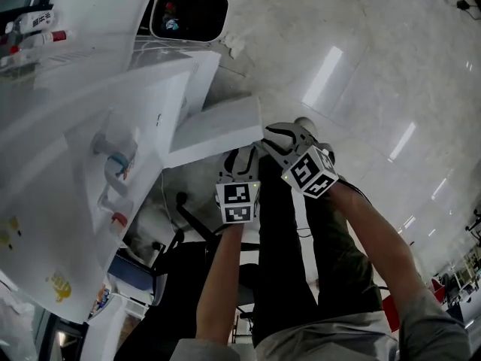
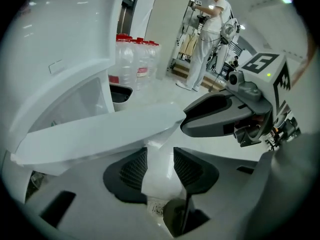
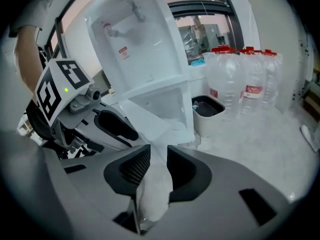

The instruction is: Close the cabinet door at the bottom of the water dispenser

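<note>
Jaws of left gripper (image 2: 160, 158) and right gripper (image 3: 156, 160) clamp the free edge of the flat white cabinet door (image 1: 218, 130), which stands open at the white water dispenser (image 1: 83, 194). We judge the grasp made; next, swing it shut.

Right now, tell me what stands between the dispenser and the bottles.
A small white bin, between dispenser and bottles; the right gripper view shows it.

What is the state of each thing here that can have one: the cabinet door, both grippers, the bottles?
cabinet door: open, swung outward.
left gripper: fingers shut on the door's edge.
right gripper: fingers shut on the door's edge.
water bottles: upright, red caps on.
</note>
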### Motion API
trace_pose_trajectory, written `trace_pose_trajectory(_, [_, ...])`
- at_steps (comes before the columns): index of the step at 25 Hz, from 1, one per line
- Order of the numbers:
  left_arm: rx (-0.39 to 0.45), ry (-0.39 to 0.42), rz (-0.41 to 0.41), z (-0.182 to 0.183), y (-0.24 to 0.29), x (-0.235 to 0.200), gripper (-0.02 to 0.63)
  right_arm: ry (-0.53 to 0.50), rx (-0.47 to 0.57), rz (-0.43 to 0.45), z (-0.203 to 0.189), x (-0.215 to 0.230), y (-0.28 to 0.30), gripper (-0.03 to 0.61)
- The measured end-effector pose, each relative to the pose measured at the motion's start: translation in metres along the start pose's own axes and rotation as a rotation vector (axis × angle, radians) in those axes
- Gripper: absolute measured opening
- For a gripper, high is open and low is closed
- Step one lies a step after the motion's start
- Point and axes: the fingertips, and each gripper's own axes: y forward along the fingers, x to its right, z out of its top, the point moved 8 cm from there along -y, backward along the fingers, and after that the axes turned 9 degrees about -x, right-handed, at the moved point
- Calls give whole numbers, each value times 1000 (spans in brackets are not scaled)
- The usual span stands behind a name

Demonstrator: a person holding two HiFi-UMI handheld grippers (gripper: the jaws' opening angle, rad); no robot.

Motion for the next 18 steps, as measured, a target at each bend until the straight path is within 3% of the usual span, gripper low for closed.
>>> trace_pose_trajectory(8, [9, -20, -45, 16, -2, -26, 169, 16, 27, -96, 25, 16, 11, 87])
trace_pose_trajectory(13, [11, -14, -65, 25, -3, -40, 170, -29, 10, -94, 44, 32, 17, 86])
trace_pose_trajectory(18, [40, -159, -59, 34, -3, -57, 169, -91, 14, -77, 62, 52, 20, 83])
